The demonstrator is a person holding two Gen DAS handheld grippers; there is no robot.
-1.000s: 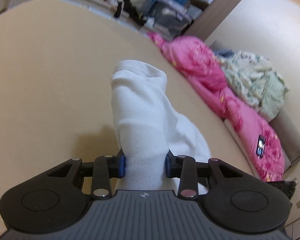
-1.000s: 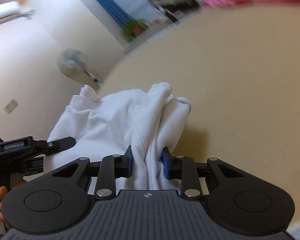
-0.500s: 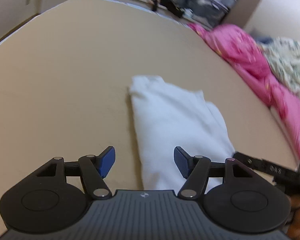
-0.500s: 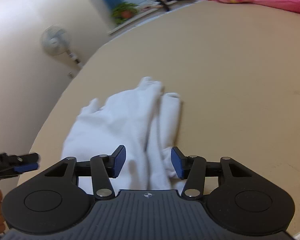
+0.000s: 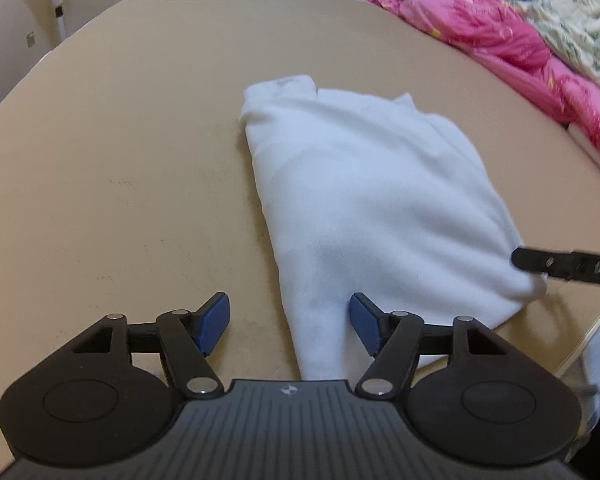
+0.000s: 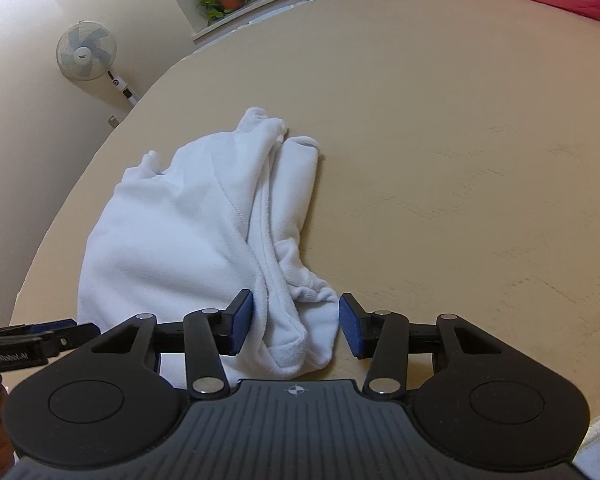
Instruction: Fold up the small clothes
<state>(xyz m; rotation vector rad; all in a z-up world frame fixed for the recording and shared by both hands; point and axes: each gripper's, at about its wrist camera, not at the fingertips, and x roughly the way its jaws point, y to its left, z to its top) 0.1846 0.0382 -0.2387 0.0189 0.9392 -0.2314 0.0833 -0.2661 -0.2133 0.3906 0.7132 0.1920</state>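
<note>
Both my left claw [image 5: 290,330] and right claw [image 6: 296,328] had just opened wide, dropping the white cloth [image 5: 372,200] folded on the tabletop [image 5: 120,160].

My own body hides the near end of the white garment [image 5: 364,200]. My right gripper [image 5: 568,266] runs off the picture's right edge. The pink bedding [image 5: 512,44] far right is blurred and cropped.

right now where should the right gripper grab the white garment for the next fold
Probably the bunched near corner of the white garment, from the near table edge. That thick roll already lies between the open right gripper fingers, raised off the table; the rest lies flat.
</note>
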